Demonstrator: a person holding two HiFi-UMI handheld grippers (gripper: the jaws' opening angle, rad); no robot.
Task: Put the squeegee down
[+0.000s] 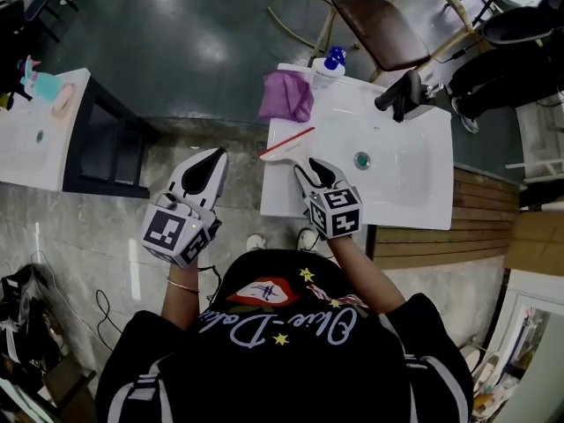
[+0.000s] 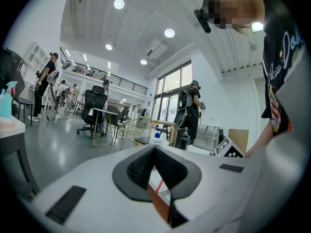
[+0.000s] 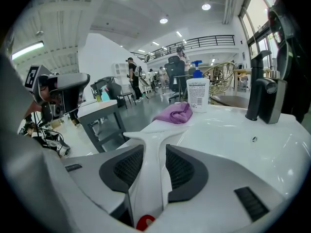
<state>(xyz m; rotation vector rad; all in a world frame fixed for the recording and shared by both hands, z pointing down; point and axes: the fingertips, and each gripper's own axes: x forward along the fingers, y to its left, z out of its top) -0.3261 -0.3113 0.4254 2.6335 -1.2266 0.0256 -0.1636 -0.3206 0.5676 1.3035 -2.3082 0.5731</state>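
Note:
The squeegee (image 1: pixel 286 144) is white with a red blade. It lies across the left front rim of the white sink (image 1: pixel 414 192). My right gripper (image 1: pixel 310 166) is open. The squeegee's white handle (image 3: pixel 151 178) runs between its dark pads, which stand a little off it. The squeegee's head (image 3: pixel 146 135) points away toward the sink's left edge. My left gripper (image 1: pixel 214 155) hangs over the floor to the left of the sink. It is shut and empty, its pads meeting at the tip (image 2: pixel 155 148).
A purple cloth (image 1: pixel 285 95) and a blue-capped soap bottle (image 1: pixel 330 63) sit at the sink's far left corner. The black faucet (image 1: pixel 401 95) stands at the back. A brown chair (image 1: pixel 379 29) is beyond, and another white counter (image 1: pixel 26 139) is far left.

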